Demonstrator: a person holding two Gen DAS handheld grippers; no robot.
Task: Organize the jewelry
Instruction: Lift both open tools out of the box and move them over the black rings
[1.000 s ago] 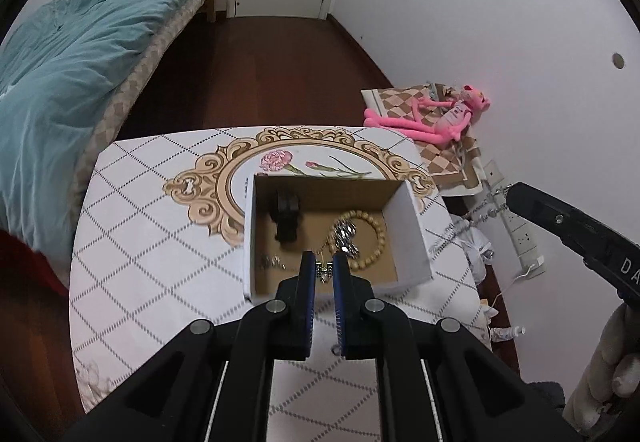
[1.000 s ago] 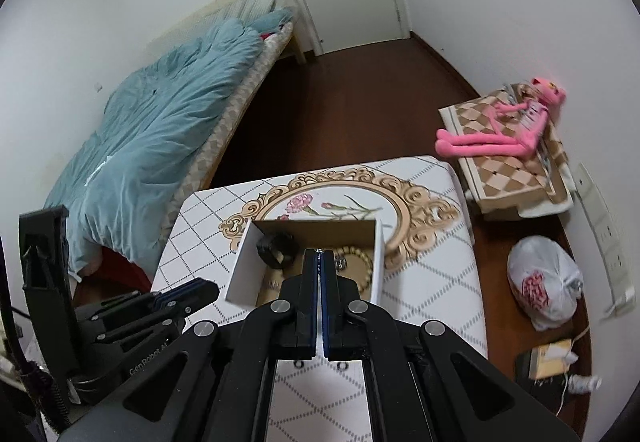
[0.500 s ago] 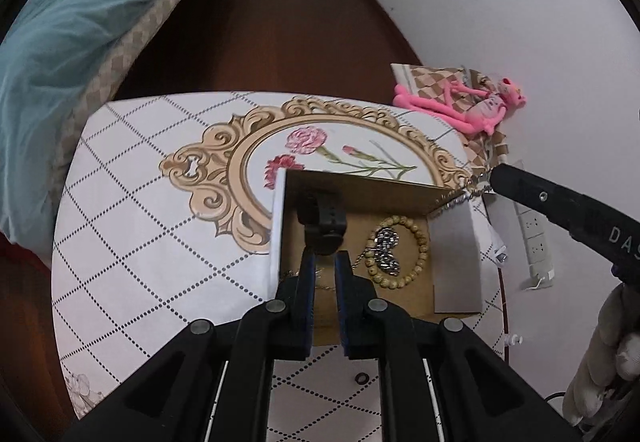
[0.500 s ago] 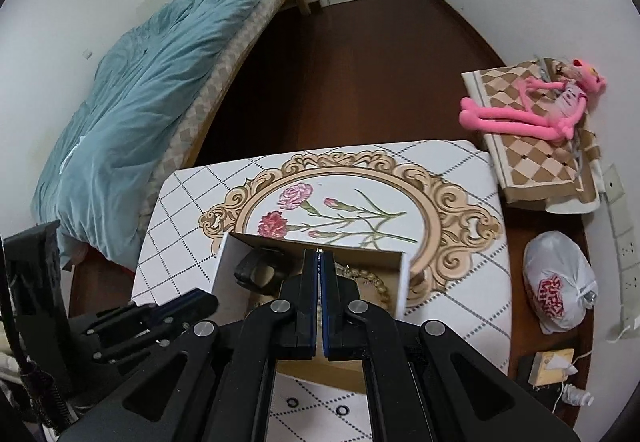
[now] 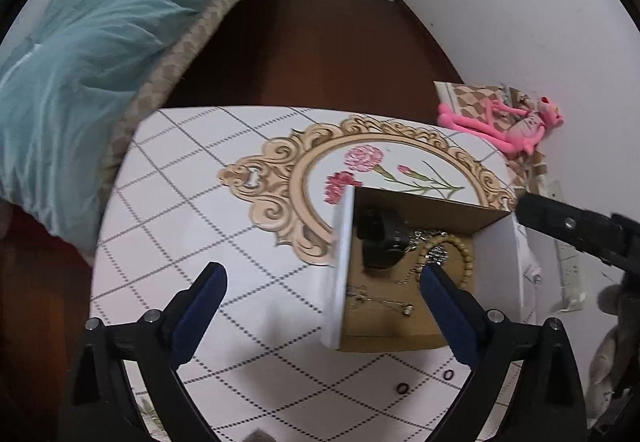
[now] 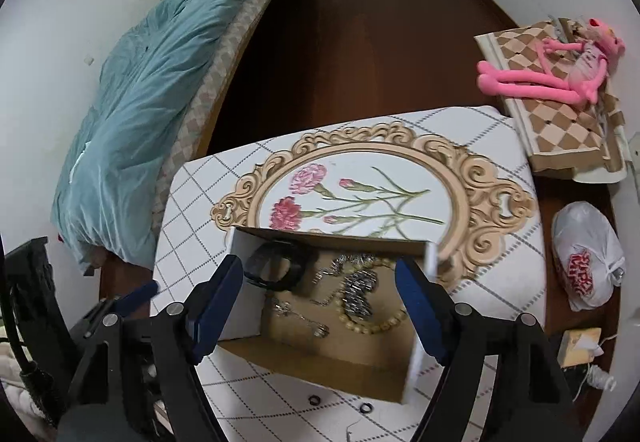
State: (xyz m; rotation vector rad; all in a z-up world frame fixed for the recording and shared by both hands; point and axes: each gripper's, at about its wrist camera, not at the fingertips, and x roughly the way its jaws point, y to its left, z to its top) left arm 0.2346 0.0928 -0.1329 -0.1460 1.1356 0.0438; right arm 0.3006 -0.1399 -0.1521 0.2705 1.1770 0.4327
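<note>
An open cardboard box [image 5: 340,266] [image 6: 248,322] sits on the white patterned table [image 5: 200,210] [image 6: 500,282]. Inside lie a black watch [image 5: 380,238] [image 6: 276,268], a wooden bead bracelet [image 5: 460,254] [image 6: 372,326], a silver chain bracelet [image 6: 358,292] and thin chain necklaces [image 5: 380,300] [image 6: 300,316]. My left gripper [image 5: 324,282] is open and empty, straddling the box's left wall. My right gripper [image 6: 320,282] is open and empty just above the box; its finger also shows in the left wrist view [image 5: 568,226]. Two small black rings [image 5: 424,382] [image 6: 340,404] lie on the table in front of the box.
A bed with a teal duvet [image 5: 80,62] [image 6: 140,90] stands to the left. A pink plush toy [image 5: 500,122] [image 6: 560,70] lies on a checkered box at the right. A white plastic bag [image 6: 588,262] sits on the dark wooden floor.
Both grippers have opened wide from shut. The thin chains now lie in the box. Both cameras have come closer to the box.
</note>
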